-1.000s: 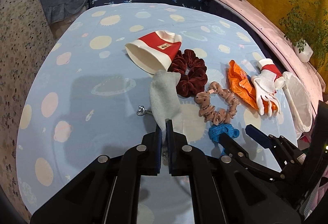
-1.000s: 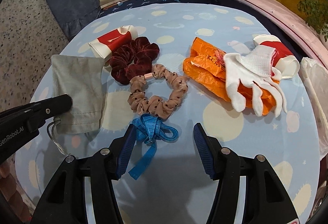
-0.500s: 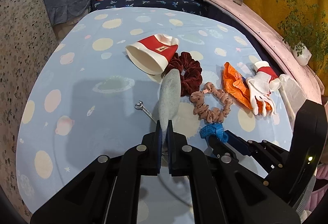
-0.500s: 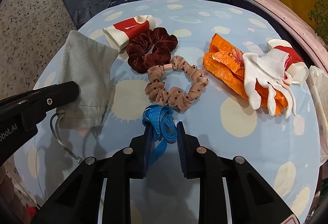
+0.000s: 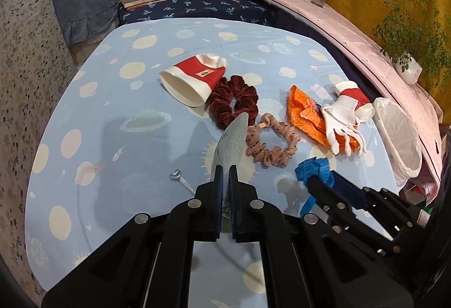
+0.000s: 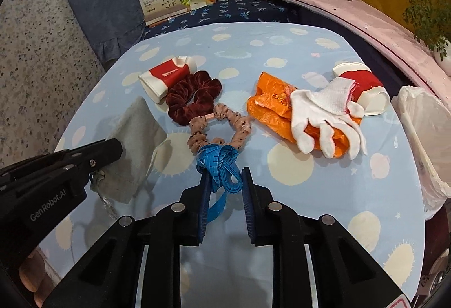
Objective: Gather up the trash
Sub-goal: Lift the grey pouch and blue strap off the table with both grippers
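Blue desk (image 5: 118, 99) with pale spots under a lot of small stuff. Left gripper (image 5: 224, 175) pinched tight on a grey pouch (image 5: 229, 143), lifted up. Right gripper (image 6: 224, 181) narrow around a blue tape (image 6: 218, 164), jaws a bit apart. Nearby: two scrunchies, a red paper cup (image 6: 166, 77), an orange bag (image 6: 270, 108) under a white glove (image 6: 324, 116). White bin bag (image 6: 422, 127) at the right edge.

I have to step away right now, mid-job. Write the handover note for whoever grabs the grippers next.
Left gripper: shut on the grey pouch, lifted off the table.
Right gripper: shut on the blue tape.
On the table: two red-and-white paper cups, orange bag under the white glove, maroon scrunchie, tan scrunchie.
Lined bin: off the table's right edge.
Nothing visibly binned yet; both held items and the rest remain.
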A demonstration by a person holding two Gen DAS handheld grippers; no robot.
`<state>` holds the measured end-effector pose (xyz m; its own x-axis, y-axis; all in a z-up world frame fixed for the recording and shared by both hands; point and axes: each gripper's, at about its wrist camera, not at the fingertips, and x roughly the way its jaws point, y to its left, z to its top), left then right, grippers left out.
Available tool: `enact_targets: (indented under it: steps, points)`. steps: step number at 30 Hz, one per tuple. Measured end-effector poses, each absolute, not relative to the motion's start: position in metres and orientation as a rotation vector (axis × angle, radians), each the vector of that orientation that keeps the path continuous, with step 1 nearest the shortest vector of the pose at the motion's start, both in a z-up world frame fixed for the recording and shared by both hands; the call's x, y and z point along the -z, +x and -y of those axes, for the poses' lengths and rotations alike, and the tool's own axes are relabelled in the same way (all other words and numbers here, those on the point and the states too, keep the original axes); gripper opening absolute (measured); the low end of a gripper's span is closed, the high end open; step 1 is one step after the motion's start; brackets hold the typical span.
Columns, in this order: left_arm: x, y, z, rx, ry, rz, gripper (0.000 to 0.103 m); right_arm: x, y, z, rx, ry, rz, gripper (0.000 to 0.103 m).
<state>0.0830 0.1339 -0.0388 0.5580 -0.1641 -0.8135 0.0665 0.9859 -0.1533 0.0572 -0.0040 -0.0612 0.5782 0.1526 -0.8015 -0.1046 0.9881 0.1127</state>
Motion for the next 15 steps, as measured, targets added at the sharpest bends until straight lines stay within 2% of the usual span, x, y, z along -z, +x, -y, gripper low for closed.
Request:
enact_targets:
  steps: [15]
  points:
    - [0.016,0.096,-0.081,0.231,-0.076,-0.938,0.004,0.03,0.062,0.071,-0.053,0.167,-0.852,0.021]
